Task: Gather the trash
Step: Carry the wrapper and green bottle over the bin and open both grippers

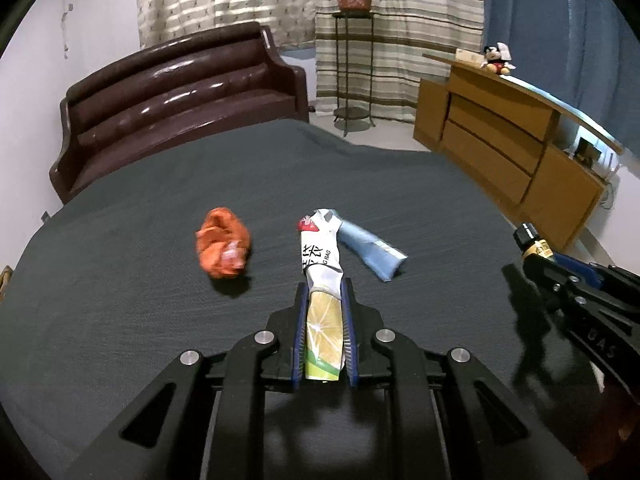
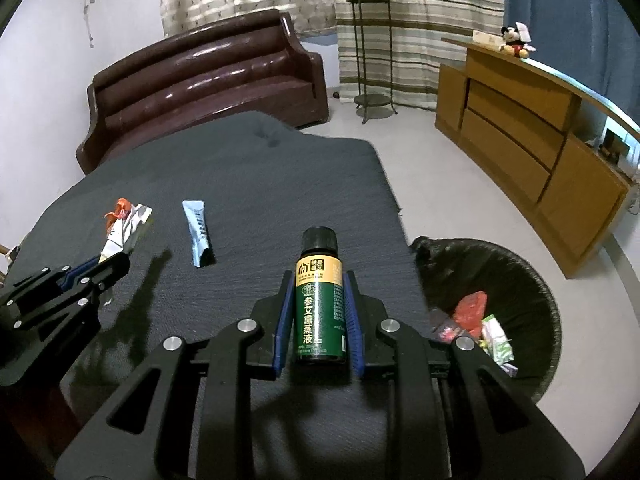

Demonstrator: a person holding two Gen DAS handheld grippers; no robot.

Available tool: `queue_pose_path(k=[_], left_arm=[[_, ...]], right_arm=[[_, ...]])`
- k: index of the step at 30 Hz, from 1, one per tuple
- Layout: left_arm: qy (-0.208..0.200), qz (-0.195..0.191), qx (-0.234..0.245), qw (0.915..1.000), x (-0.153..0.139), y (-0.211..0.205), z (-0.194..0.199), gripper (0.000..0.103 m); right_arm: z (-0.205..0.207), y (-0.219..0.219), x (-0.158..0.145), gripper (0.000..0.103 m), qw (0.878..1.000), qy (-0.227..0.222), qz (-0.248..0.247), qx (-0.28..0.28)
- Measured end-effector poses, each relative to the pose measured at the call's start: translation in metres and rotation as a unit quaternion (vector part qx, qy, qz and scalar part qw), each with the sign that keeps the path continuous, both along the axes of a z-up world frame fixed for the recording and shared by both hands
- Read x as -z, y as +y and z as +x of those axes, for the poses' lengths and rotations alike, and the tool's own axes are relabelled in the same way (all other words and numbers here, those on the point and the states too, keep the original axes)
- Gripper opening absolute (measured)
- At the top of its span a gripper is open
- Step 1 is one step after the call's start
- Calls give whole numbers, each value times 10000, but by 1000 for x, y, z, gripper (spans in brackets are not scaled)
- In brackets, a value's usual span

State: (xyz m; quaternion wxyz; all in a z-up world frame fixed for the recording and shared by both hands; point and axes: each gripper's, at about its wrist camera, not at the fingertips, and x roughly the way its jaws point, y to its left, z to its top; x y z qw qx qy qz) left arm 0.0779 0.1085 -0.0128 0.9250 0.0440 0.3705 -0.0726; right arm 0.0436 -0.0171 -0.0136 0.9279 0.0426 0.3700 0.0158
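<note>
Left wrist view first, going left to right: brown sofa (image 1: 176,96) is sitting at the back against the wall; a crumpled orange wrapper (image 1: 223,249) is lying on the dark table cover (image 1: 120,340); the left gripper (image 1: 324,300) is clamping a white and yellow packet (image 1: 322,312) between its blue pads, with the packet sticking out forward past the tips; a light blue tube (image 1: 370,249) is lying just beside the packet's far end, on its right; the right gripper (image 1: 560,280) is poking in from the right edge with a bottle cap showing at its tip; a wooden cabinet (image 1: 500,148) is standing along the right wall.

Right wrist view, same direction: the left gripper (image 2: 110,268) is coming in from the left holding that packet (image 2: 122,232); the blue tube (image 2: 198,232) is lying on the cover (image 2: 260,184), apart from both grippers; the right gripper (image 2: 319,292) is squeezing a green bottle (image 2: 320,308) with a black cap, label facing the camera; a black trash bin (image 2: 532,280) is sitting on the floor just off the table's right edge, with some wrappers (image 2: 476,320) lying inside it.
</note>
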Motion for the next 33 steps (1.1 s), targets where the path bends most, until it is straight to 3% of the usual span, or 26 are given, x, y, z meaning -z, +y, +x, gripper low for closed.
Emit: queue_pose_path(k=[17,33], left_arm=[[-148,-77,930,9955,-6,-102,-12,17],[-26,130,1246,9921,5,-180,-1,17]], right_arm=[[-33,-99,-16,23,9957,-288,-217,852],[-34,-165,2,23,9900,-220,-195,1376]])
